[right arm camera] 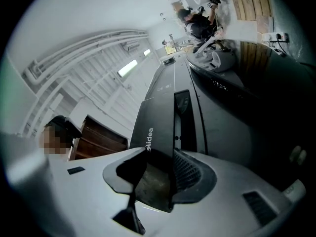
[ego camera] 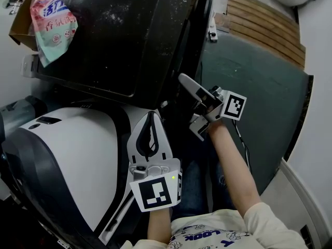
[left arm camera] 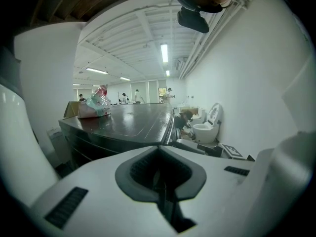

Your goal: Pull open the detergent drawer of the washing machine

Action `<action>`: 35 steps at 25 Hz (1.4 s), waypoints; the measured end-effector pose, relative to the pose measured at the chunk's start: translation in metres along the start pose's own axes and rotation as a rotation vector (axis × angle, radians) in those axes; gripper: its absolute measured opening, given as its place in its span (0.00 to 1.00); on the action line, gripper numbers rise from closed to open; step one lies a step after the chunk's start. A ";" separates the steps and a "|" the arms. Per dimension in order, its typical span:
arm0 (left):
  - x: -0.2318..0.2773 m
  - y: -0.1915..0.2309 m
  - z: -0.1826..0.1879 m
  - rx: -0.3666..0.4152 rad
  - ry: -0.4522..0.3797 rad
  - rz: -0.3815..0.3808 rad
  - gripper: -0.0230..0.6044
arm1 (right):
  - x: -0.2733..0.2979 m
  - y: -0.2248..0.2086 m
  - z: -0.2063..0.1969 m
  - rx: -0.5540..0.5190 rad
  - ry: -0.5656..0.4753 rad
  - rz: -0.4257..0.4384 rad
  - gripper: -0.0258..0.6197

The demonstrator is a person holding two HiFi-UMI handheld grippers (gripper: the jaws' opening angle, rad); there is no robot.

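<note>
While the left gripper (ego camera: 150, 123) hangs idle beside the washing machine (ego camera: 129, 30), fingers clenched together on nothing, the right gripper (ego camera: 189, 104) is up against the machine's front face.

Obs. 1: in the right gripper view the detergent drawer (right arm camera: 155, 127), a dark panel with a white brand mark, stands between the 2 fingers. The ribbed pad lies against 1 side of the panel and the other pad appears to touch the opposite side. Reading: grasping the drawer front.

Obs. 2: the drawer sits at the top of the machine's front, near its corner. Neither view shows clearly how far it stands out from the face; I judge it at or near its closed position.

Step in hand: securing the grip, pull not yet made.

Next move, as judged: firm pinch on the panel, then a straight draw away from the machine's face along the drawer's slide, wrist held steady so the panel does not twist out of the fingers. The left gripper is not needed.
</note>
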State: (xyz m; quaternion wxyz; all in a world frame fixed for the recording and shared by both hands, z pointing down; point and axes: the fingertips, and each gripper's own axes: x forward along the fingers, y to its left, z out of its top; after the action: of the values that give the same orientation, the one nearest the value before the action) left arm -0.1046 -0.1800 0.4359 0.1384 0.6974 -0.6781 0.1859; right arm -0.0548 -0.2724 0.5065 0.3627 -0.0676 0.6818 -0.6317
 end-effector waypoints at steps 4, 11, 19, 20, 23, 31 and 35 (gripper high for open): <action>-0.002 0.000 0.001 -0.004 -0.003 0.002 0.06 | -0.004 0.001 0.002 0.004 0.002 0.005 0.31; -0.002 -0.006 0.002 -0.003 -0.007 -0.002 0.06 | -0.011 0.003 0.004 0.010 -0.004 0.006 0.30; -0.002 -0.015 0.005 0.005 -0.015 -0.014 0.06 | -0.023 0.006 0.008 0.009 -0.015 0.016 0.28; -0.002 -0.016 0.004 0.006 -0.014 -0.015 0.06 | -0.024 0.007 0.008 0.008 -0.012 0.016 0.28; -0.002 -0.020 0.004 0.006 -0.013 -0.019 0.06 | -0.029 0.009 0.011 0.006 -0.008 0.019 0.28; 0.000 -0.032 0.006 0.007 -0.021 -0.039 0.06 | -0.039 0.013 0.014 -0.006 -0.014 0.017 0.27; -0.001 -0.035 0.008 0.013 -0.025 -0.044 0.06 | -0.044 0.015 0.016 -0.011 -0.019 0.019 0.27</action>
State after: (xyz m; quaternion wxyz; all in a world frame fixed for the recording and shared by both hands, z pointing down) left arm -0.0694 -0.1814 0.4310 0.1295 0.7153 -0.6630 0.1786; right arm -0.0078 -0.2585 0.5116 0.3745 -0.0690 0.6823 -0.6240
